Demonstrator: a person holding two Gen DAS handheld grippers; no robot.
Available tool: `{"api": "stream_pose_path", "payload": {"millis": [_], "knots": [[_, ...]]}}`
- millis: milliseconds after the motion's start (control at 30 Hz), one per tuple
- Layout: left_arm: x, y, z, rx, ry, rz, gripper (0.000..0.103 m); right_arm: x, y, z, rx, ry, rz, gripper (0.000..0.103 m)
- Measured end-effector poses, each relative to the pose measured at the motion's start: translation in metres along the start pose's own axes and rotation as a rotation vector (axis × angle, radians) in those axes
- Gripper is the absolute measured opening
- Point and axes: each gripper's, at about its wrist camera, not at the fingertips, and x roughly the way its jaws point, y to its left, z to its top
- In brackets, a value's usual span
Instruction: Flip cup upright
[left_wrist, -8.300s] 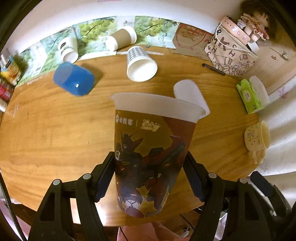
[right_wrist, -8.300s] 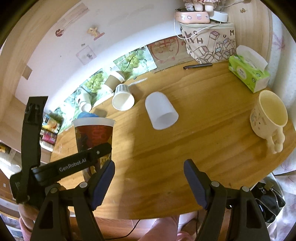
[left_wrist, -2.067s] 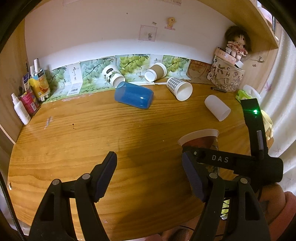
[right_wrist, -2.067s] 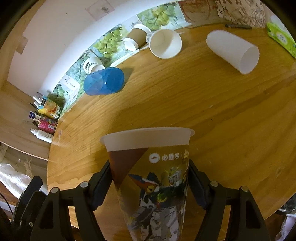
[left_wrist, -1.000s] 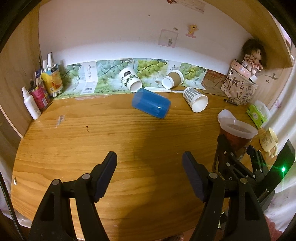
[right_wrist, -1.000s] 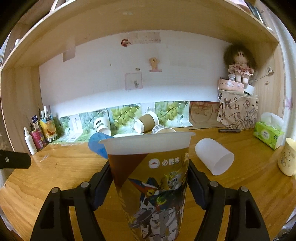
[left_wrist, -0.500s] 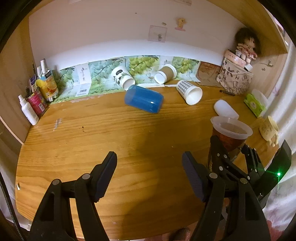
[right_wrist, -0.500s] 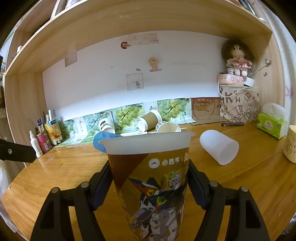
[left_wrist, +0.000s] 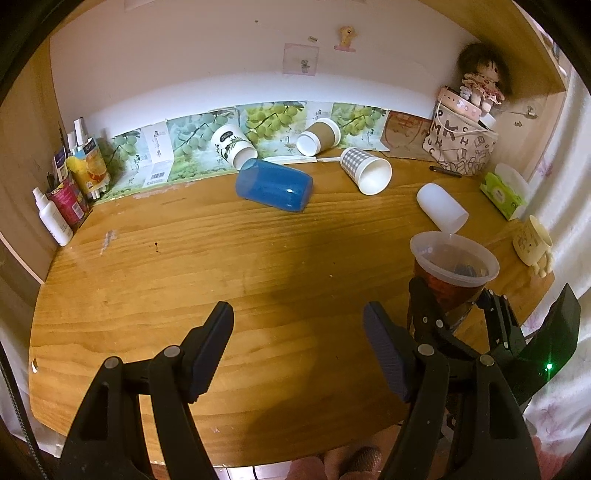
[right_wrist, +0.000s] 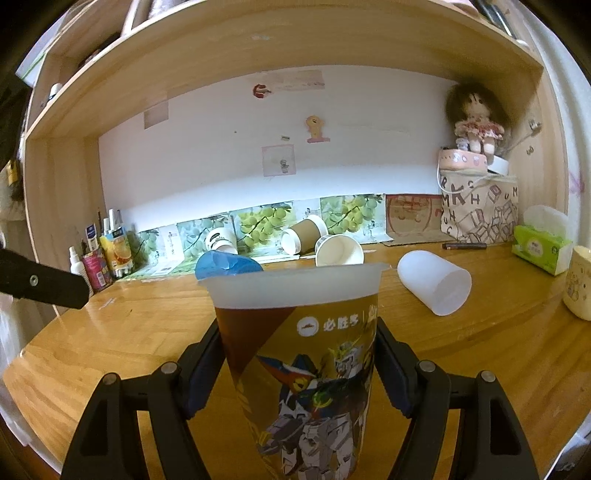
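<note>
A printed robot-design cup (right_wrist: 306, 369) with a white rim stands upright between the fingers of my right gripper (right_wrist: 301, 373), which is shut on it low over the wooden desk (left_wrist: 221, 280). The same cup (left_wrist: 452, 273) shows at the right in the left wrist view, held by the right gripper (left_wrist: 454, 317). My left gripper (left_wrist: 299, 343) is open and empty above the desk's front middle. A blue cup (left_wrist: 273, 184), a white cup (left_wrist: 441, 206) and a checked cup (left_wrist: 365, 170) lie on their sides farther back.
Two paper cups (left_wrist: 232, 146) (left_wrist: 317, 136) lie by the back wall. Bottles (left_wrist: 66, 192) stand at the far left. A patterned bag (left_wrist: 458, 147), tissue box (left_wrist: 504, 192) and cream mug (left_wrist: 533, 245) crowd the right side. A shelf (right_wrist: 295, 48) hangs overhead.
The right gripper has kept hold of the printed cup, upright, and lowered it slightly toward the desk. The left gripper, which let the cup go earlier, stays open and has drifted little.
</note>
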Motion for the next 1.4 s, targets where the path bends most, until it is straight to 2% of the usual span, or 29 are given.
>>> {"api": "stream_pose_path", "payload": {"millis": [767,1233,1400], "knots": [[-0.010,-0.013,-0.013,0.009,-0.001,-0.020,0.076,-0.034,0.008,-0.014,-0.063,0.014,0.021,0.076],[-0.020,-0.018,-0.025,0.004,-0.002,-0.015,0.076,-0.041,0.006,-0.017,-0.056,0.028,0.041,0.076],[-0.020,-0.016,-0.025,-0.006,-0.004,-0.016,0.076,-0.037,0.007,-0.021,-0.066,0.080,0.055,0.077]]}}
